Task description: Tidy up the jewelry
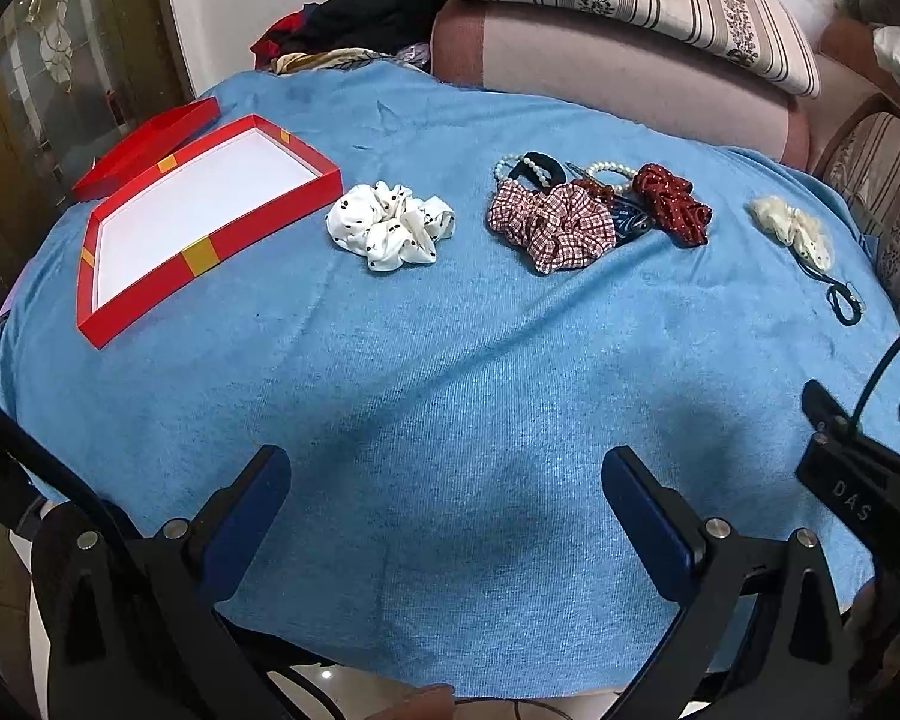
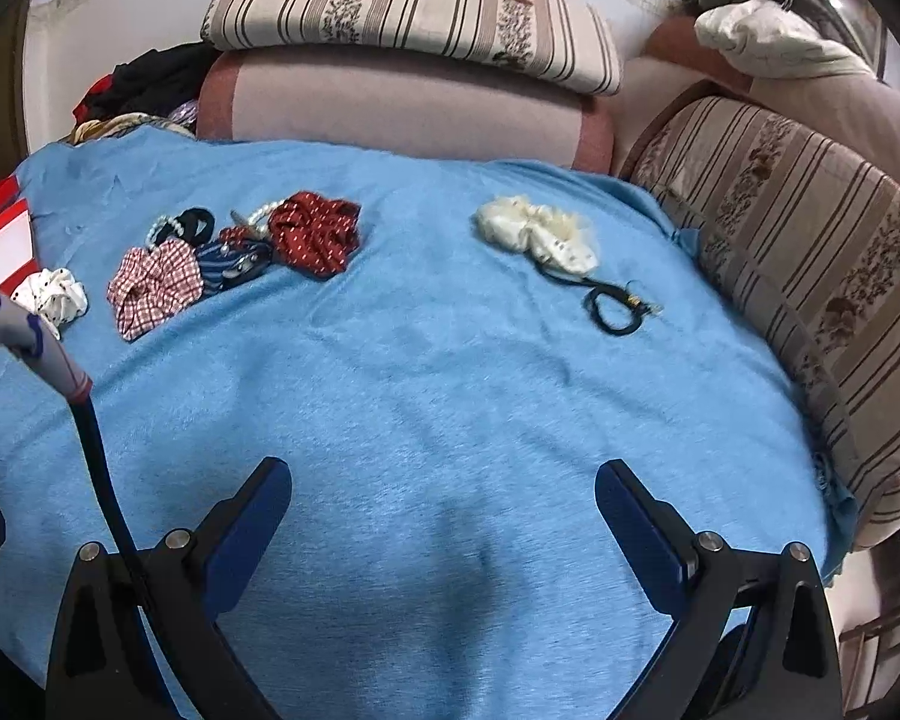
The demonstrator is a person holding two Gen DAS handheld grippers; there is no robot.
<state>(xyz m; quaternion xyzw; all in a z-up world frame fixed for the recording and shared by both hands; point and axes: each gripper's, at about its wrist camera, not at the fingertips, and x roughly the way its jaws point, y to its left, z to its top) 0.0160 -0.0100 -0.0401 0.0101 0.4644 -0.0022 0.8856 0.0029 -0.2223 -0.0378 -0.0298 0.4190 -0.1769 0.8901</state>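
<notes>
While both hand-held grippers — left (image 1: 447, 480) and right (image 2: 444, 492) — hovered wide apart and empty over the blue towel-covered bench (image 1: 450, 360), the open red cardboard box (image 1: 210, 207) sat far left, a white black-dotted scrunchie (image 1: 390, 227) just beside it, a red-checked scrunchie (image 1: 549, 225) among a tangled pile further right.

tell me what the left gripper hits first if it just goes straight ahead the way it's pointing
Probably bare blue cloth first; the left gripper is open and empty. Further along that line sits the white dotted scrunchie, though depth is unclear.
</notes>
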